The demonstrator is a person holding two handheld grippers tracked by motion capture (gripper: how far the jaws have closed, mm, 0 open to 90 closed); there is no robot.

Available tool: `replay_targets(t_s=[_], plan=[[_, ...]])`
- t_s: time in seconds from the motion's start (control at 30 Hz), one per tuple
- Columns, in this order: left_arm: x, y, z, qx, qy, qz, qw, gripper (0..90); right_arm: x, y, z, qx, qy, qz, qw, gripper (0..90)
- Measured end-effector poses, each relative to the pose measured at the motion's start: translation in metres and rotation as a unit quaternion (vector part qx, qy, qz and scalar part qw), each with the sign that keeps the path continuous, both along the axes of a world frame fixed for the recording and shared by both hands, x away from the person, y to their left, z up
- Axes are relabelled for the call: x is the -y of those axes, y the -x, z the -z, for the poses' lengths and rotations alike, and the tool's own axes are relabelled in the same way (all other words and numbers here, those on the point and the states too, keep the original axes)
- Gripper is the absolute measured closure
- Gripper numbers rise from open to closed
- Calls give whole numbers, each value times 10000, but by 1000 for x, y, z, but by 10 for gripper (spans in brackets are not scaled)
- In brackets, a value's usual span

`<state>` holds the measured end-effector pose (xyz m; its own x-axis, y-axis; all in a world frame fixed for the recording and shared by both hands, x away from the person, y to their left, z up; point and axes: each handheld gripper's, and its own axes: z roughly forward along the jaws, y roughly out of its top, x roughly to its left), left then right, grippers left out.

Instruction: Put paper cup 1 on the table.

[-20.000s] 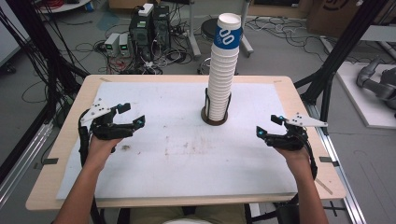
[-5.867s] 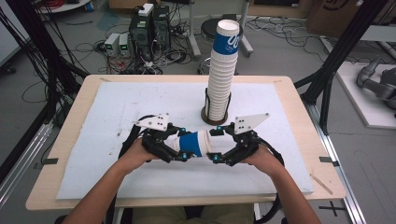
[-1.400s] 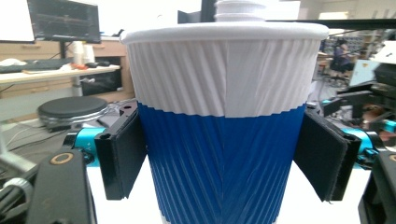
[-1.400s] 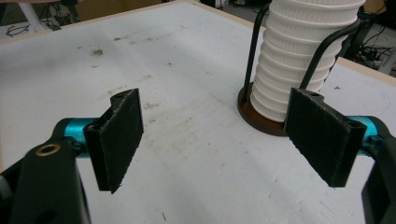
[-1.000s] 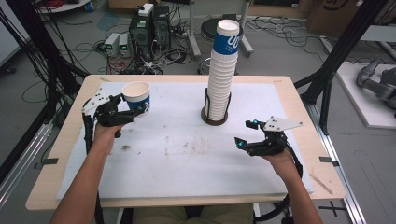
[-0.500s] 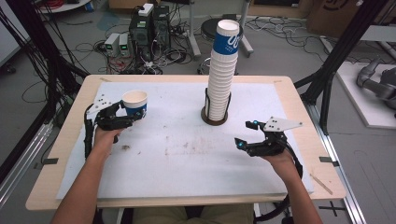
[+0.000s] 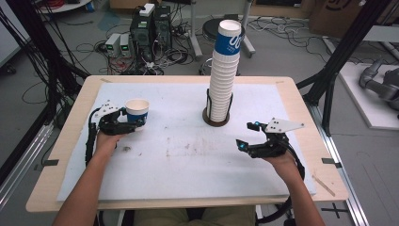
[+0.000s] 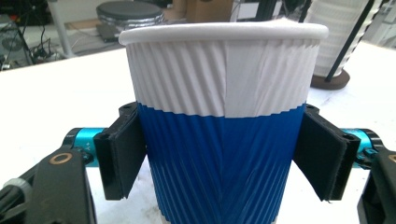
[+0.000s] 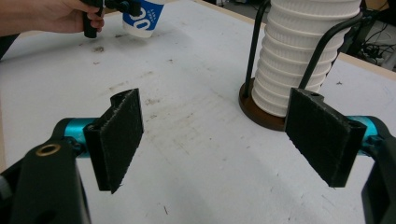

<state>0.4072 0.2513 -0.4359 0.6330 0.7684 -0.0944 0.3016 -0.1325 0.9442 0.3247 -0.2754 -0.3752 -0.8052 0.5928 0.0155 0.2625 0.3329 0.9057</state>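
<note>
The left gripper (image 7: 134, 123) clasps a blue-and-white paper cup (image 8: 223, 121) upright between its pads, near the left edge of the white mat (image 7: 188, 160), well apart from the cup stack (image 7: 222, 75). The right gripper (image 9: 219, 140) stands agape, holding nothing.

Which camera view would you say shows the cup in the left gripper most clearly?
The left gripper view: the paper cup is close up, upright, white above blue, a pad on each side. The high view shows it small from above near the table's left edge; the right gripper view catches its lower part at the top edge.
</note>
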Motion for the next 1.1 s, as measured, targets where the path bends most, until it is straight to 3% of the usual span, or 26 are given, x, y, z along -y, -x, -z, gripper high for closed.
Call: replay_targets(t_s=[0.17, 0.3, 0.5, 0.57, 0.87, 1.1], plan=[[0, 0, 2, -67, -62, 17, 10000, 239, 0, 0, 0, -7, -13, -2, 10000, 201], [0, 0, 5, -177, -232, -5, 9996, 239, 0, 1, 0, 11, 9, -16, 10000, 201], [-4, 5, 6, -216, -225, -69, 9995, 238, 2, 1, -1, 0, 3, 6, 10000, 200], [-4, 10, 4, -232, -389, -134, 9989, 236, 1, 2, -1, 1, 4, 1, 10000, 201], [-4, 25, 1, -365, -757, -254, 9961, 231, -1, 2, -1, 4, 7, -56, 10000, 201], [-10, 32, -1, -496, -692, -331, 9958, 222, 0, 2, -1, -6, -13, -74, 10000, 201]])
